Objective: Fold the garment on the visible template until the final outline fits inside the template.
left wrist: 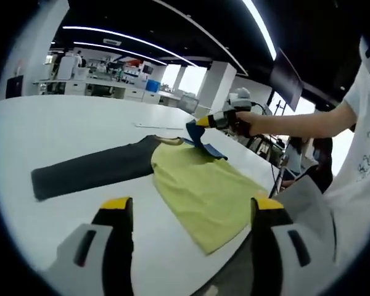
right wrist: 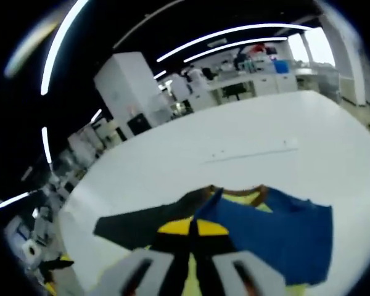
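- Left gripper view: the garment lies on the white table, its dark sleeve running leftward.
- Right gripper pinches the blue sleeve, lifted off the far edge.
- Left gripper hovers spread, nearer the yellow hem.

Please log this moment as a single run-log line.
stage: folding | right gripper: shut on blue sleeve, lifted | left gripper: open, empty | garment: flat on white table

An open-plan lab: white workbenches, strip ceiling lights, and a large white table.
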